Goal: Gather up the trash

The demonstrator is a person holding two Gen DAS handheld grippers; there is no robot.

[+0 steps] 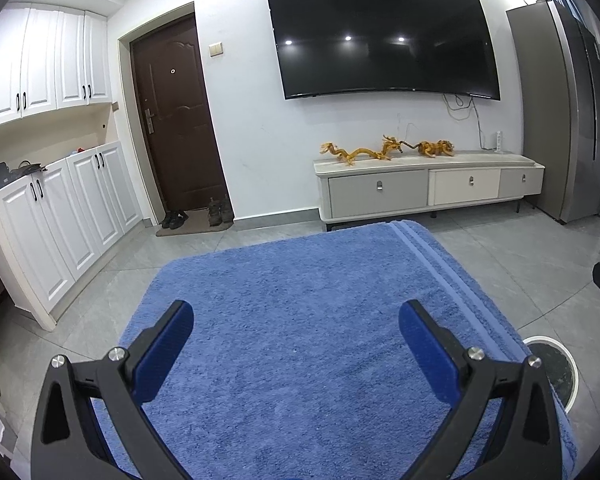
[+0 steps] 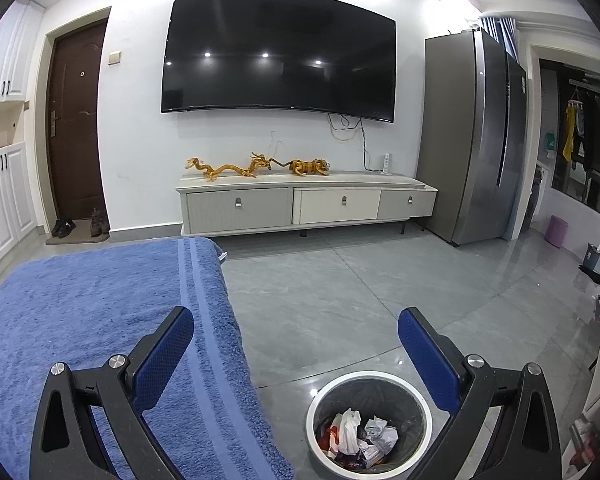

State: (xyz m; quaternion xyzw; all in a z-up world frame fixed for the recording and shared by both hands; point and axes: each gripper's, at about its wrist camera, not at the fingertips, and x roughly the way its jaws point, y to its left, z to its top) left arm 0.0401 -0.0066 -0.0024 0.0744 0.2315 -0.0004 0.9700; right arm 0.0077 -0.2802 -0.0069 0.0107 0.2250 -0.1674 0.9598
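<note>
Hovering with jaws spread wide and empty, the right gripper (image 2: 296, 334) hangs above the bin (image 2: 369, 424), which stands on the floor just beside the blue towel (image 2: 100, 320) and holds crumpled trash (image 2: 360, 436). The left gripper (image 1: 296, 328), equally wide and empty, sits over the towel.

Light: even, bright indoor lighting is filling both views | Glare: three ceiling spots are reflecting in the television (image 2: 278, 58), and the grey floor (image 2: 340, 300) is shining | Distortion: fisheye is bending straight edges, dark vignette is ringing corners | Focus: staying sharp throughout
</note>
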